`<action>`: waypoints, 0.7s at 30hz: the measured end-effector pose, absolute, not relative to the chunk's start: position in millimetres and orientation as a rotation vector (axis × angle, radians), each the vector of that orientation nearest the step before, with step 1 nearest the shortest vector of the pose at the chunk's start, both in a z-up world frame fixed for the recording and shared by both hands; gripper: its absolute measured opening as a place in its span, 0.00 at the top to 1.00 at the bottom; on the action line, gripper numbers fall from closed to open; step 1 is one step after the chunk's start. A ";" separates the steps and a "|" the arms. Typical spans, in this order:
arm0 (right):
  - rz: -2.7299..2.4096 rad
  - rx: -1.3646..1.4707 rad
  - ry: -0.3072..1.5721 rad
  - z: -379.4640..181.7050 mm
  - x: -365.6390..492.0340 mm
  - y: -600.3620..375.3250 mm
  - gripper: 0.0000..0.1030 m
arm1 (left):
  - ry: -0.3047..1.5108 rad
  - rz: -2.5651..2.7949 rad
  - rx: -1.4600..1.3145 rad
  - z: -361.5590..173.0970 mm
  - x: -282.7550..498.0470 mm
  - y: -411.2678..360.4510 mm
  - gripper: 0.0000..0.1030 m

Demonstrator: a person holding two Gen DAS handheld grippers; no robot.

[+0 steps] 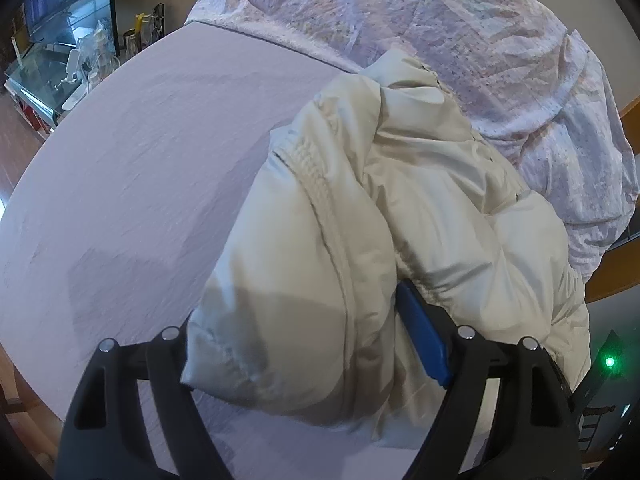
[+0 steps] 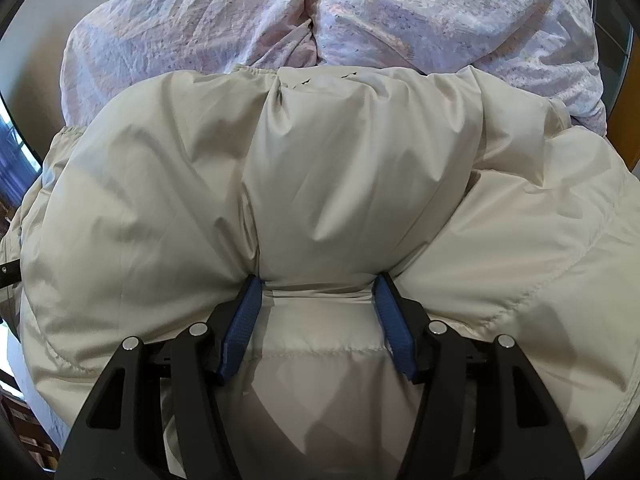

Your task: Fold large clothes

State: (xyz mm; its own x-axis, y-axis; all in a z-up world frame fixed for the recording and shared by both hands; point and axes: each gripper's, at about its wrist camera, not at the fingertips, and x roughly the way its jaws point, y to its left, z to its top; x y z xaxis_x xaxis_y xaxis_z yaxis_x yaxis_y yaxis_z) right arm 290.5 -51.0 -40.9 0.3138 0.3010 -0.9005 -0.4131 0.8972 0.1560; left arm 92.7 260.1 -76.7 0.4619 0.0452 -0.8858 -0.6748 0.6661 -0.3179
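Observation:
A cream puffer jacket [image 1: 400, 220] lies bunched on a lilac bed sheet [image 1: 140, 160]. In the left wrist view my left gripper [image 1: 312, 320] stands wide apart around a padded fold of the jacket; only its right blue pad [image 1: 424, 340] shows, the left one is hidden by fabric. In the right wrist view the jacket [image 2: 320, 180] fills the frame. My right gripper [image 2: 318, 288] has its blue pads [image 2: 244, 320] pressed into a thick fold of the jacket, pinching it between them.
A crumpled pink-lilac patterned duvet [image 1: 440, 32] lies behind the jacket, also in the right wrist view [image 2: 280, 16]. A glass shelf with small items [image 1: 60, 68] stands beyond the bed's left edge. A wooden bed frame [image 1: 608, 280] runs at the right.

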 end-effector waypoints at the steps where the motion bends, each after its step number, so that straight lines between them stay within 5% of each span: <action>1: 0.473 -0.112 1.159 -40.9 290.3 -50.8 0.42 | 1.002 0.496 -0.735 -77.6 93.0 260.3 0.22; 15: 0.490 -0.115 1.151 -40.2 290.0 -51.6 0.42 | 0.952 0.458 -0.922 -98.7 82.9 272.1 0.21; 21: 0.498 -0.117 1.152 -39.8 290.6 -50.9 0.41 | 0.933 0.424 -0.923 -89.9 86.8 265.8 0.54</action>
